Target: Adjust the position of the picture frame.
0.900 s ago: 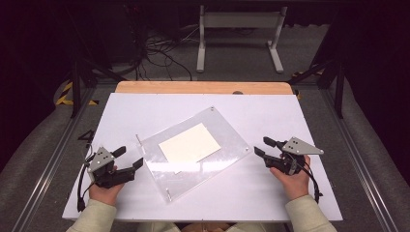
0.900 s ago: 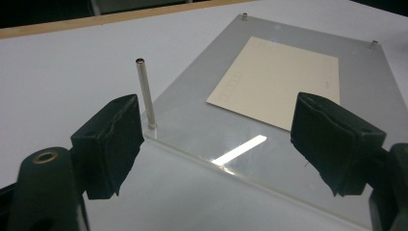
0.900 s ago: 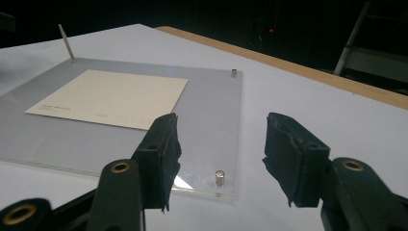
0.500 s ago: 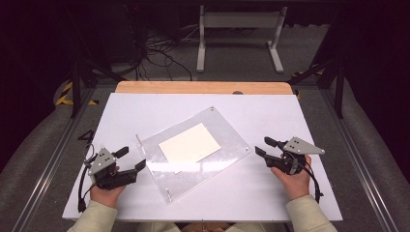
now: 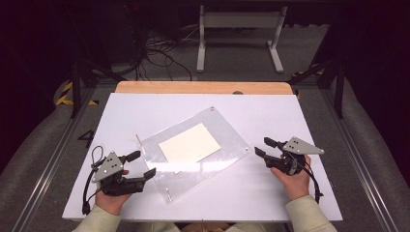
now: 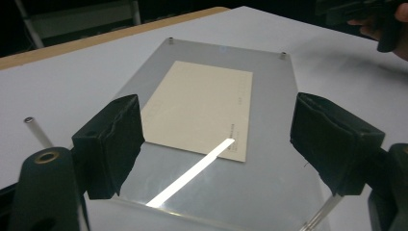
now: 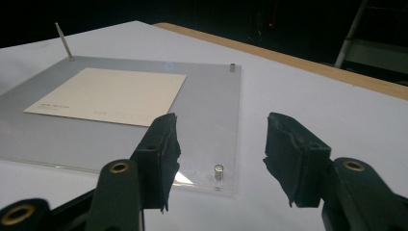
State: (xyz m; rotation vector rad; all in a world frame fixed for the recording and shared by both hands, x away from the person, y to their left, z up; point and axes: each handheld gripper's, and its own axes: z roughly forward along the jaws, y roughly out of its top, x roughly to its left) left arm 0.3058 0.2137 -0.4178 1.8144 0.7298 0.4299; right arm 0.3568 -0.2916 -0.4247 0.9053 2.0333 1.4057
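Since the earlier frames your left gripper [image 5: 142, 164] has slid a little back toward you along the near-left edge of the clear acrylic frame [image 5: 227, 145], while your right gripper [image 5: 264, 147] has barely shifted. Your left jaws stand wide open with nothing pressed between them, aimed across the clear panel, which lies flat and skewed at the middle of the white table [image 5: 270, 111] with a cream card [image 5: 189, 142] sandwiched inside and small metal posts at its corners. Your right jaws also gape empty, just beside the panel's right corner without touching it.
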